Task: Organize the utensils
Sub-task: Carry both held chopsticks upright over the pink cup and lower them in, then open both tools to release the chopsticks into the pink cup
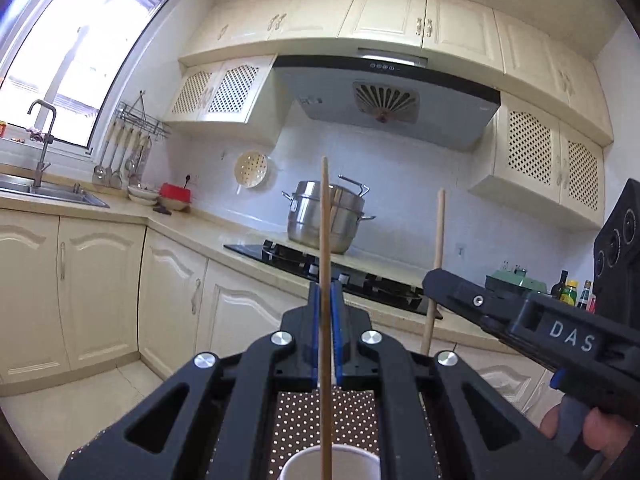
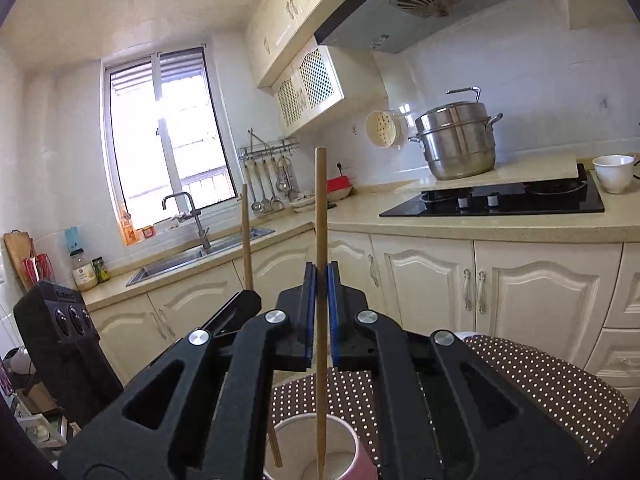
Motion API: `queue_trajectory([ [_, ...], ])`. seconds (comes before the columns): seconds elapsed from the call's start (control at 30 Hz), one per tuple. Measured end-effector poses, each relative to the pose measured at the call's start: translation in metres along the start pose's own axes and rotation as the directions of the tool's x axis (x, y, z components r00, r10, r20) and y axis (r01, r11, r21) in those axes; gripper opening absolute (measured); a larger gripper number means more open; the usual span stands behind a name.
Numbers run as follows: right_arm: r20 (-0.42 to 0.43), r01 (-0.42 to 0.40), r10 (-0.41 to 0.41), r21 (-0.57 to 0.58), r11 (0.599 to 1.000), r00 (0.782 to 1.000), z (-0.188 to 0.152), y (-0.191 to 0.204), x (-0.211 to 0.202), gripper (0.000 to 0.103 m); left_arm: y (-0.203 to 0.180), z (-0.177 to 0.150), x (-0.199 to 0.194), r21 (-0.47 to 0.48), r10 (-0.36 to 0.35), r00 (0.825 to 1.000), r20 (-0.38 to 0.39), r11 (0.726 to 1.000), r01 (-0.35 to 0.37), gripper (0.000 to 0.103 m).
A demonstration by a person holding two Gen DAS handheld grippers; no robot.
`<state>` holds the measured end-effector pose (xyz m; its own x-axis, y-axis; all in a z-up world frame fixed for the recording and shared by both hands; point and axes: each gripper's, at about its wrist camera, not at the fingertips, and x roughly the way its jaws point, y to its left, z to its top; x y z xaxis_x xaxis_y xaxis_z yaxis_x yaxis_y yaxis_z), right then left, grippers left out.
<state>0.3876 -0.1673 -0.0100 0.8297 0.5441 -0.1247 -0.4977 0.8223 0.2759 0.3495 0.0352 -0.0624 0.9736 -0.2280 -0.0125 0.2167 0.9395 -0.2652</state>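
**Two chopsticks held upright over one cup**

A cup, white inside with a pink outer wall, sits lowest and closest in the right wrist view, standing on a brown cloth with white dots. In the left wrist view the same cup shows only its white rim at the bottom edge, on the same dotted cloth.

The left gripper is clenched on a thin wooden chopstick, its blue-lined jaws pressed against the stick from both sides. The stick stands nearly upright, and its lower end reaches down inside the cup's rim.

The right gripper is likewise clamped tight on a second chopstick, which also stands upright with its lower end inside the cup. From the right wrist view, the left gripper's chopstick rises just to the left, and its tip shows inside the cup, slightly tilted. From the left wrist view, the right gripper comes in from the right side, marked "DAS", with its chopstick standing close beside the first. Fingers of the person's hand show under its handle.

Behind stand a steel steamer pot by the black stove, a sink under the window, and a white cup on the counter.
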Motion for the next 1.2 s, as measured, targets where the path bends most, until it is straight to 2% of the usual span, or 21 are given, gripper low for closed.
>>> queue_trajectory([
  [0.37,-0.065,0.030,-0.035,-0.077,0.997,0.997,-0.026,0.020,-0.018,0.006,-0.001,-0.020,-0.019,0.041,0.016,0.993,-0.121,0.999,-0.011,0.006],
  [0.63,-0.085,0.066,-0.072,-0.076,0.995,0.994,-0.034,0.023,-0.026,0.006,-0.004,-0.024,-0.029,0.040,0.030,0.981,-0.189,0.999,-0.023,0.007],
  [0.67,-0.086,0.069,-0.076,-0.077,0.995,0.993,-0.035,0.024,-0.027,0.006,-0.004,-0.024,-0.030,0.039,0.030,0.980,-0.196,0.999,-0.023,0.009],
  [0.7,-0.087,0.071,-0.077,-0.077,0.995,0.993,-0.035,0.024,-0.028,0.006,-0.005,-0.024,-0.032,0.039,0.035,0.979,-0.203,0.999,-0.027,0.022],
  [0.77,-0.089,0.076,-0.082,-0.078,0.994,0.993,-0.037,0.025,-0.030,0.007,-0.006,-0.022,-0.037,0.046,0.053,0.978,-0.204,0.998,-0.044,0.040],
  [0.97,-0.099,0.089,-0.096,-0.076,0.993,0.990,-0.043,0.028,-0.033,0.007,-0.009,-0.016,-0.056,0.067,0.081,0.978,-0.194,0.995,-0.070,0.050],
  [1.07,-0.099,0.095,-0.101,-0.063,0.993,0.990,-0.045,0.027,-0.035,0.007,-0.010,-0.013,-0.063,0.074,0.082,0.976,-0.202,0.995,-0.069,0.060],
  [1.2,-0.099,0.101,-0.106,-0.060,0.993,0.989,-0.045,0.030,-0.038,0.007,-0.008,-0.010,-0.073,0.063,0.086,0.974,-0.210,0.995,-0.074,0.067],
])
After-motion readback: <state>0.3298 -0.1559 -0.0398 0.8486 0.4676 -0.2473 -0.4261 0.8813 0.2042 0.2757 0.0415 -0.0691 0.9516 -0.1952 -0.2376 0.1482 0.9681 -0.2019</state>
